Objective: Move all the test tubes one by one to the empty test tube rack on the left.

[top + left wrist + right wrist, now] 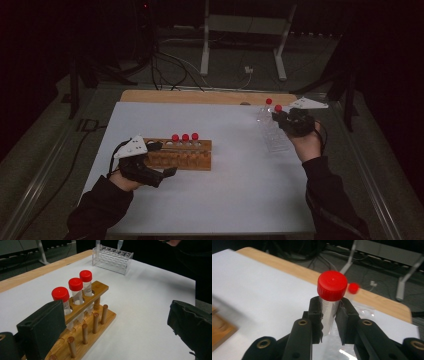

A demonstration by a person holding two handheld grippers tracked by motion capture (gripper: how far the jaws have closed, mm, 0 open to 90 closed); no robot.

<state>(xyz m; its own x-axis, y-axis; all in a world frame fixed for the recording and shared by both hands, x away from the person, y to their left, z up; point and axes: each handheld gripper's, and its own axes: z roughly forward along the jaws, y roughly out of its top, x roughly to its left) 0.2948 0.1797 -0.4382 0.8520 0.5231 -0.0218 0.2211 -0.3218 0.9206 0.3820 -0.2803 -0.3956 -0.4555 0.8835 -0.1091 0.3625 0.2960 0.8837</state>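
Midway through the transfer, the right tongs (329, 315) pinch a red-capped tube (331, 300) above the clear rack (274, 134) at upper right; three tubes (185, 138) wait in the wooden rack (181, 155), where the left tongs (162, 159) sit spread.

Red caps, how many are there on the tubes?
5. Three red caps top tubes standing in the wooden rack. One is on the tube clamped in the right gripper. One is in the clear rack. Others may be hidden.
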